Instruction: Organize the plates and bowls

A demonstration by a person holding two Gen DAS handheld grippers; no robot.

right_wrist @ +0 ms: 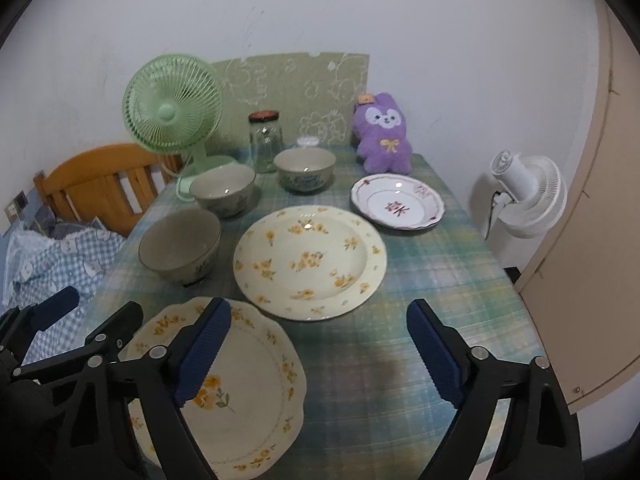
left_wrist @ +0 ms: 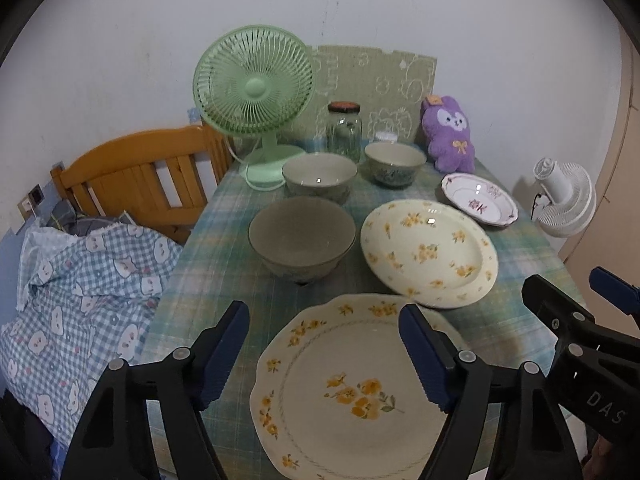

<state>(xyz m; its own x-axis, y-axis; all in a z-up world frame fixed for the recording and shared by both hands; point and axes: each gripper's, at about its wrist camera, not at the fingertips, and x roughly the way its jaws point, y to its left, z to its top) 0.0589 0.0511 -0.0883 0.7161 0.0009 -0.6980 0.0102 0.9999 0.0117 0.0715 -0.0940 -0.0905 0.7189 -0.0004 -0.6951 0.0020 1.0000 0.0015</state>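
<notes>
On the checked tablecloth lie a scalloped plate (left_wrist: 352,392) (right_wrist: 240,392) with yellow flowers at the front, a round deep flowered plate (left_wrist: 430,254) (right_wrist: 310,262) behind it, and a small pink-trimmed plate (left_wrist: 480,204) (right_wrist: 398,202) at the far right. Three bowls stand to the left: a grey one (left_wrist: 302,236) (right_wrist: 180,248), a middle one (left_wrist: 319,176) (right_wrist: 224,190) and a far one (left_wrist: 394,162) (right_wrist: 305,168). My left gripper (left_wrist: 323,310) (right_wrist: 100,302) hangs open over the scalloped plate. Right of that plate, my right gripper (right_wrist: 320,306) (left_wrist: 568,280) is open above bare cloth. Neither holds anything.
At the table's back stand a green fan (left_wrist: 254,92), a glass jar (left_wrist: 344,132) and a purple plush toy (left_wrist: 448,132). A wooden headboard (left_wrist: 136,176) and blue checked bedding (left_wrist: 88,280) lie left of the table. A white fan (right_wrist: 524,196) stands off its right edge.
</notes>
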